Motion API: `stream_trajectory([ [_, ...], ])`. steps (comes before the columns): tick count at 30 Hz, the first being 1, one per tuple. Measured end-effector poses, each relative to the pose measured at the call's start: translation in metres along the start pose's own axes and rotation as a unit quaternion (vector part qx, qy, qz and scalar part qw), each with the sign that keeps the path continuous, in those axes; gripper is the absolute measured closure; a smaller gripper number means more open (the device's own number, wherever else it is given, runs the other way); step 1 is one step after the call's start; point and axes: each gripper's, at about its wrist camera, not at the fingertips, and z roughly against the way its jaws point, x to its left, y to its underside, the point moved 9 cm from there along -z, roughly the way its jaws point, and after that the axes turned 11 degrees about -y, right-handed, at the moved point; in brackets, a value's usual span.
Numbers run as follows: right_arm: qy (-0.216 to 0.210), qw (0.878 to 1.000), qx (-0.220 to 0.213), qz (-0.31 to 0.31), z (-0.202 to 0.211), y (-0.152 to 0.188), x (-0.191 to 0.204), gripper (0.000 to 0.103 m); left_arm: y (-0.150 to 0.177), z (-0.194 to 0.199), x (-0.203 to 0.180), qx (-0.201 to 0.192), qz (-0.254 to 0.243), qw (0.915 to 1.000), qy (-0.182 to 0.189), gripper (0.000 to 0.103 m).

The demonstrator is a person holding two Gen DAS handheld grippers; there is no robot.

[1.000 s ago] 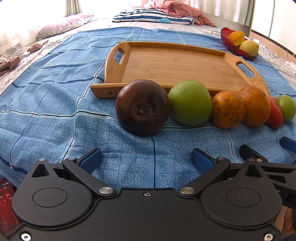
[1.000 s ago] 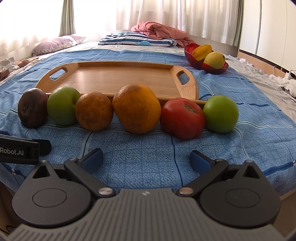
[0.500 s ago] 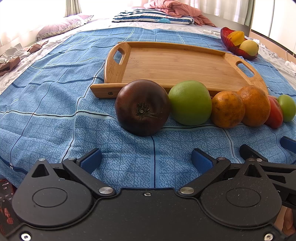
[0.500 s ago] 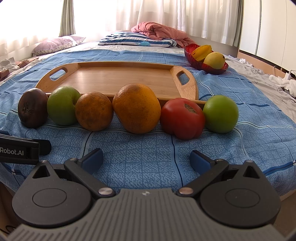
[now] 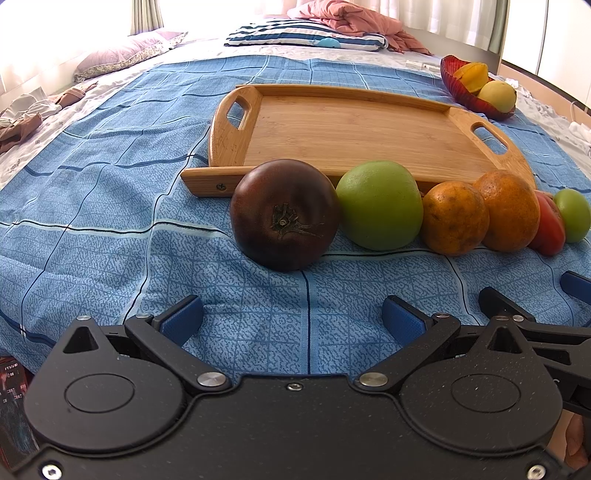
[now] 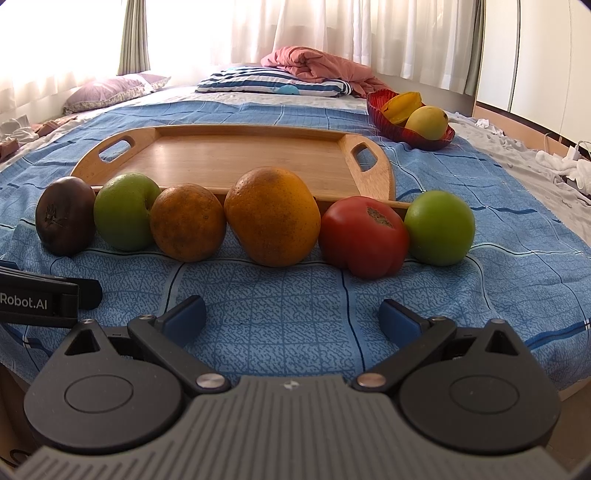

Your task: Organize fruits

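We rest at the near edge of a bed, over a blue checked blanket (image 5: 110, 206), with pale curtains (image 6: 314, 33) and pillows at the far end. A wooden tray (image 6: 236, 157) lies bare at twelve o'clock, its long axis running nine to three, a handle hole at either end. Just before its near rim six fruits sit in a row along that same line, each touching or nearly touching the next: dark tomato (image 5: 284, 215), green apple (image 5: 379, 204), small orange (image 6: 187, 222), big orange (image 6: 272, 216), red tomato (image 6: 364, 236), small green apple (image 6: 439, 227). A red bowl (image 6: 391, 127) holding yellow fruit stands well beyond at one o'clock.

Our left claw (image 5: 291, 319) hangs wide open and empty, the dark tomato dead ahead at twelve, so we judge this hand nearer that end. Our right claw (image 6: 291, 317) is likewise spread and empty, with the big orange at twelve and the red tomato at one. Any lift would carry fruit straight forward over the rim.
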Motion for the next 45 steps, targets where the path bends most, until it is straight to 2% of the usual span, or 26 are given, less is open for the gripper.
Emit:
stream_trajectory([
  [13,-0.002,1.000,-0.011,0.006,0.000,0.002,-0.001,0.000,-0.001,0.004,0.000,-0.011,0.004,0.9999,-0.003,0.000],
  [22,0.005,0.998,-0.043,0.037,0.004,0.008,0.004,0.000,0.000,0.004,-0.003,-0.043,-0.005,0.9990,-0.012,0.000],
  [26,-0.007,0.998,-0.049,0.026,0.005,0.006,0.002,0.000,-0.002,0.006,-0.001,-0.049,-0.003,0.9987,-0.007,0.000],
  [30,-0.012,0.998,-0.060,0.027,0.009,0.003,0.002,0.000,-0.005,0.014,-0.001,-0.070,-0.012,0.9974,-0.011,0.000],
  [37,0.012,0.990,-0.099,0.096,0.020,-0.012,0.015,0.002,-0.021,0.036,0.004,-0.133,-0.007,0.9910,-0.014,0.001],
  [40,0.028,0.986,-0.109,0.125,0.022,-0.020,0.019,0.007,-0.027,0.038,0.007,-0.147,-0.009,0.9888,-0.025,0.007],
  [45,0.051,0.977,-0.114,0.171,0.019,-0.029,0.022,0.016,-0.030,0.033,0.010,-0.145,-0.004,0.9887,-0.036,0.019],
])
